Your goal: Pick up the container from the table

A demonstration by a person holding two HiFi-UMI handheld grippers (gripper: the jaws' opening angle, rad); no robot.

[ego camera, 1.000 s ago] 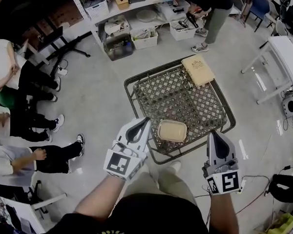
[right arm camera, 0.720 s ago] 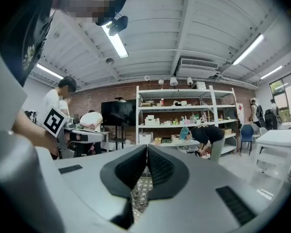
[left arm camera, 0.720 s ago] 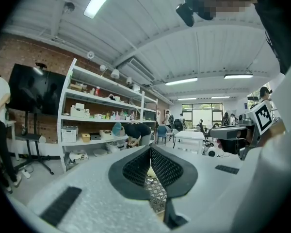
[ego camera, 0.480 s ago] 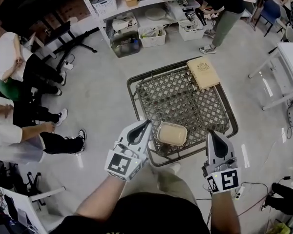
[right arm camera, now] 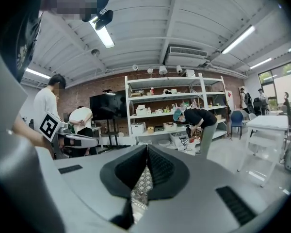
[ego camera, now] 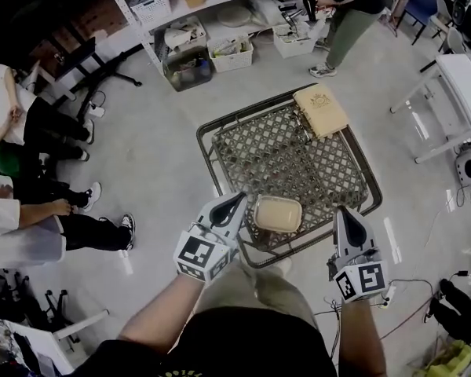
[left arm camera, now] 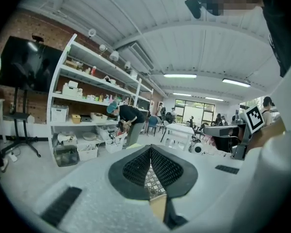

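While only the head view shows the container (ego camera: 277, 214) whole, left gripper (left arm camera: 150, 150) and right gripper (right arm camera: 146, 147) seemingly pressed together, empty.

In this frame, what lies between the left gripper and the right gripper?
The beige container, resting at the near edge of the lattice table. The head view shows it, nearer the left gripper than the right gripper.

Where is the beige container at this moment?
In the head view, the container sits at the near edge of the lattice table, between the left gripper and the right gripper.
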